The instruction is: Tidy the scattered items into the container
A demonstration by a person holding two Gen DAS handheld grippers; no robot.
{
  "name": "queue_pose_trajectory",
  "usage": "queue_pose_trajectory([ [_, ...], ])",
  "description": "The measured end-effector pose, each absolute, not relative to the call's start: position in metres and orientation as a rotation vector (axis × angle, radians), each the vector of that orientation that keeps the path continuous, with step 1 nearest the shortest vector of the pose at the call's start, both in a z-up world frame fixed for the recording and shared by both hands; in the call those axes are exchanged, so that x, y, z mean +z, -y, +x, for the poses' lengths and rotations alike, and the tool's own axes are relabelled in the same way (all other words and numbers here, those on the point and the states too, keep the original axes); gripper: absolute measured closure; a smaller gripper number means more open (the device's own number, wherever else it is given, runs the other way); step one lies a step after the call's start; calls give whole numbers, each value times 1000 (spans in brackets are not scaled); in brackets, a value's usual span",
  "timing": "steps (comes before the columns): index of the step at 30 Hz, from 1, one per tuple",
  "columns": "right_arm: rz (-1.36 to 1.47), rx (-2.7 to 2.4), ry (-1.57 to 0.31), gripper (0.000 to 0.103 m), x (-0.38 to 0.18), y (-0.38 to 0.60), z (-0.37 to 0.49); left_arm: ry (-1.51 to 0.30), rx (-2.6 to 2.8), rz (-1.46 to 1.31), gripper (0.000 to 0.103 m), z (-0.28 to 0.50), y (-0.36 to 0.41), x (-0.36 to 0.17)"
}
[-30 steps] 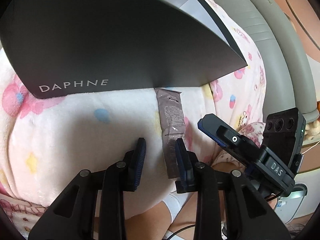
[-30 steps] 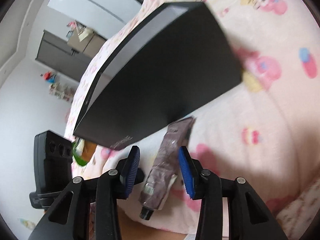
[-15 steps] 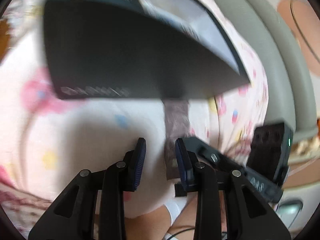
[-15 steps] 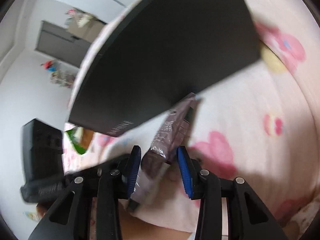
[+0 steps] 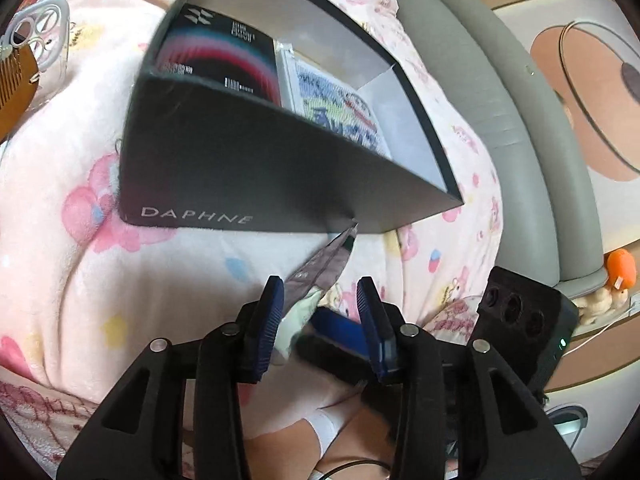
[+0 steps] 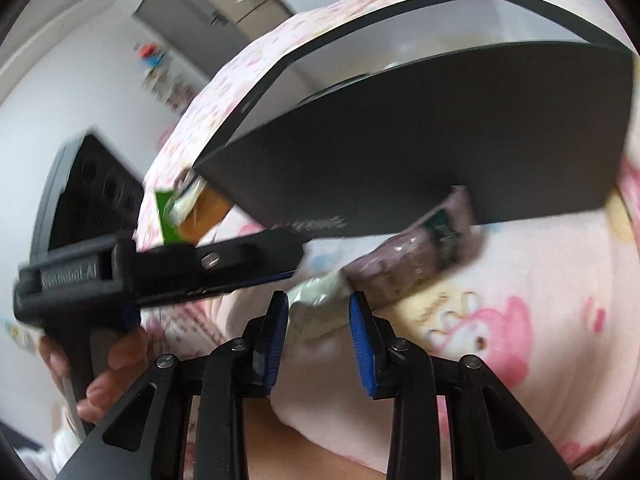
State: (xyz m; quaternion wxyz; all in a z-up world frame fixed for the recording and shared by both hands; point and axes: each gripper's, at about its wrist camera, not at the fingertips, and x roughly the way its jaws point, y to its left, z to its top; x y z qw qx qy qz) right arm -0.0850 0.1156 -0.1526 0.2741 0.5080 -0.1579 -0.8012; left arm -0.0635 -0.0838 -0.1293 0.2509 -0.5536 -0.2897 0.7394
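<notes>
Two blue pads (image 6: 280, 332) of the right gripper (image 6: 317, 298) clamp the pale, flattened end of a brown-purple tube (image 6: 408, 264); its jaws have just been closing, with that end between them. The tube slants away from the pads, and its far end touches the lower edge of the dark box (image 6: 400, 152) lettered DAPHNE. The left gripper (image 5: 320, 292) has its fingers apart; its jaws have just been opening. In the left wrist view the tube shows edge-on between them, close against the left pad and clear of the other, so nothing is clamped there. From the right wrist view the left gripper reaches in from the left, level with the tube, and a hand (image 6: 104, 372) wraps its handle. The box rests open on a pink patterned blanket (image 5: 160, 280) and holds a dark package (image 5: 224, 56) with red and teal bands beside a printed card (image 5: 340, 100). Well left of the box lie a clear phone case (image 5: 40, 28) and a wooden comb (image 5: 16, 88).
</notes>
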Motion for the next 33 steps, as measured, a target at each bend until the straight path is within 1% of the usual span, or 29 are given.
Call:
queue_pose_trajectory([
  [2, 1367, -2124, 420, 74, -154, -116, -82, 752, 2031, -1531, 66, -64, 81, -130],
  [5, 1375, -2112, 535, 74, -160, -129, -83, 721, 2063, -1600, 66, -66, 83, -134],
  [7, 1408, -2153, 661, 74, -165, -150, -86, 720, 2079, -1626, 64, -67, 84, -138],
  [8, 1427, -2163, 739, 74, -170, -161, -88, 725, 2073, -1623, 64, -68, 85, -138],
  [9, 1443, -2146, 858, 74, -179, -174, -90, 725, 2076, -1622, 64, -67, 85, -138],
  [10, 1461, -2122, 927, 74, -182, -176, -91, 724, 2077, -1622, 64, -67, 85, -138],
  [11, 1471, -2104, 964, 74, -186, -178, -93, 723, 2079, -1622, 64, -66, 85, -139],
  [13, 1462, -2074, 1003, 74, -193, -177, -101, 727, 2088, -1638, 59, -67, 86, -141],
  [14, 1456, -2074, 1004, 72, -195, -175, -103, 726, 2097, -1649, 59, -67, 87, -142],
  [15, 1456, -2065, 1015, 68, -199, -173, -106, 716, 2110, -1660, 58, -67, 87, -143],
  [16, 1451, -2043, 1046, 66, -206, -172, -108, 700, 2129, -1660, 58, -67, 87, -143],
  [19, 1432, -1985, 1151, 65, -219, -180, -108, 722, 2116, -1666, 58, -69, 89, -146],
  [22, 1425, -2028, 1107, 66, -214, -180, -104, 748, 2071, -1678, 58, -68, 90, -150],
  [28, 1387, -2219, 1061, 66, -196, -201, -87, 652, 2019, -1757, 57, -65, 76, -155],
  [31, 1452, -2189, 1116, 66, -204, -207, -83, 674, 1984, -1756, 58, -66, 74, -157],
  [33, 1474, -2176, 1103, 64, -209, -201, -82, 699, 1959, -1747, 59, -67, 74, -159],
])
